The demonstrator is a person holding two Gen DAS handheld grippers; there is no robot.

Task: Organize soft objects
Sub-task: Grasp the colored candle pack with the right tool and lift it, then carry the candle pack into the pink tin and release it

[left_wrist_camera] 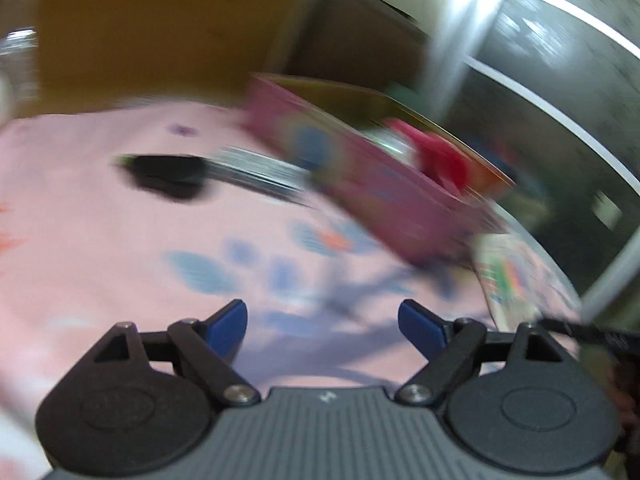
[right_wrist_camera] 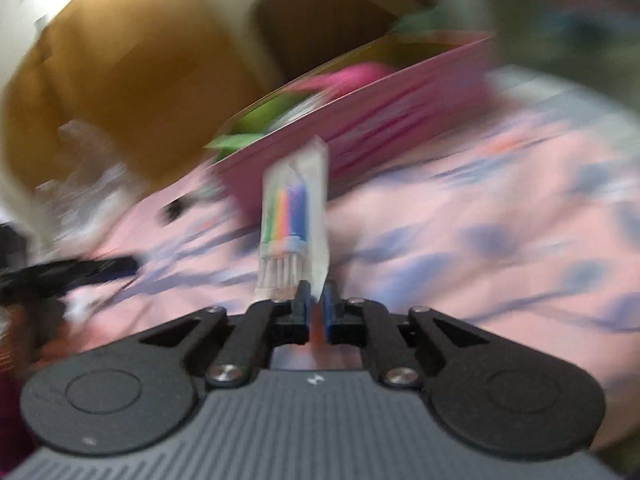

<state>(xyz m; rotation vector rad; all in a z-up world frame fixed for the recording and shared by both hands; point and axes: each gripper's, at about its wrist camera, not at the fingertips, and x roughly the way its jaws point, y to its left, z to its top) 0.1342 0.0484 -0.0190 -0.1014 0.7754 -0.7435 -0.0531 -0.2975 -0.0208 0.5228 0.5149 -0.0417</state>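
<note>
Both views are motion-blurred. My right gripper (right_wrist_camera: 316,296) is shut on a clear packet of rainbow-coloured candles (right_wrist_camera: 294,216), held upright above the pink floral bedsheet (right_wrist_camera: 480,216). Behind it stands a pink box (right_wrist_camera: 360,120) holding a pink soft item (right_wrist_camera: 352,74) and something green (right_wrist_camera: 260,120). My left gripper (left_wrist_camera: 322,320) is open and empty, low over the sheet (left_wrist_camera: 100,260). The pink box (left_wrist_camera: 384,188) lies ahead to its right, with a red soft item (left_wrist_camera: 440,156) inside. The candle packet also shows at the right edge (left_wrist_camera: 516,276).
A black object with a striped grey piece (left_wrist_camera: 168,170) lies on the sheet ahead of the left gripper. A brown cardboard box (left_wrist_camera: 160,28) and a dark box (left_wrist_camera: 360,36) stand behind. The other gripper's black part (right_wrist_camera: 68,274) shows at the left in the right wrist view.
</note>
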